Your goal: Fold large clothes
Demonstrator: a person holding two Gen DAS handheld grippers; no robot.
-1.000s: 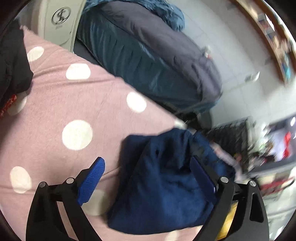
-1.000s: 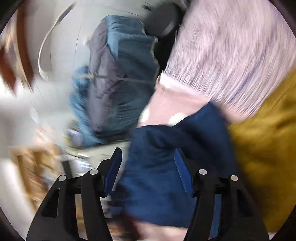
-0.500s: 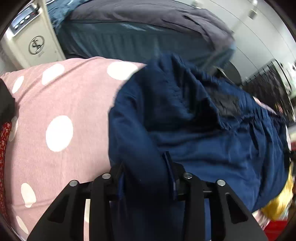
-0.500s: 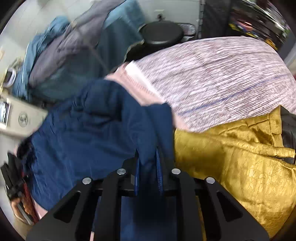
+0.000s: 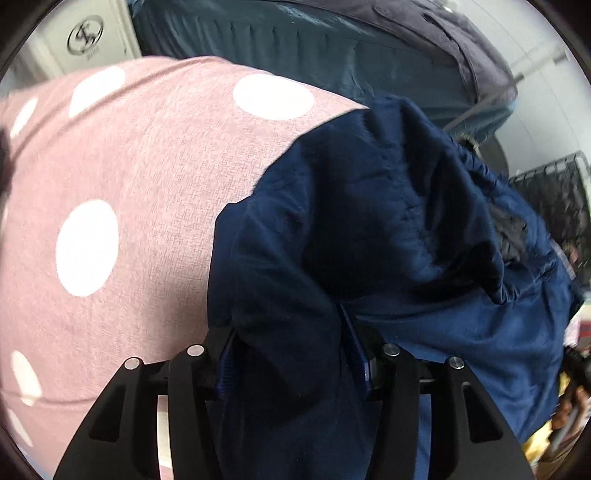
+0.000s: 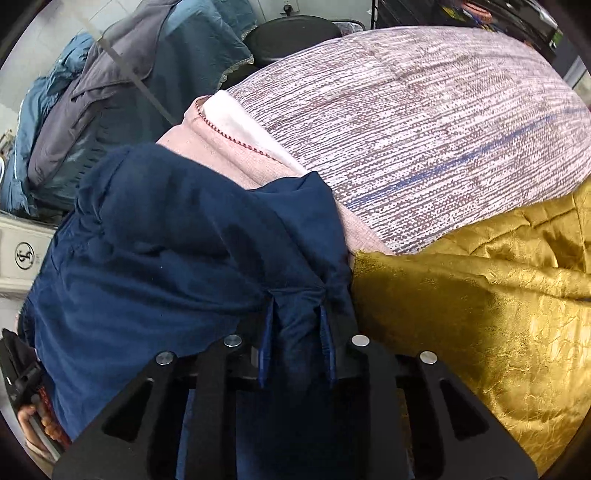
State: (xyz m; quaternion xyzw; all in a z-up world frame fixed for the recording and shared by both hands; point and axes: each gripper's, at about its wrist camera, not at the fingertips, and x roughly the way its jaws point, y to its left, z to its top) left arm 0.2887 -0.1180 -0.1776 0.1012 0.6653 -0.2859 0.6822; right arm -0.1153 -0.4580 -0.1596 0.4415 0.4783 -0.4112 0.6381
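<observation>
Pink polka-dot bedding (image 5: 129,177) supports the navy garment (image 5: 388,229), beside a gold quilted fabric (image 6: 480,295). Left gripper (image 5: 291,354) fingers are clamped on one bunched navy edge; right gripper (image 6: 297,343) fingers are clamped on another fold.

No readable words or numbers are found in either view. A round black emblem (image 5: 85,36), a stylised monogram inside a circle, is printed on a white appliance panel (image 5: 110,48) at eleven o'clock in the left wrist view. The same emblem (image 6: 24,256) is seen at nine o'clock in the right wrist view; its letters cannot be made out.
</observation>
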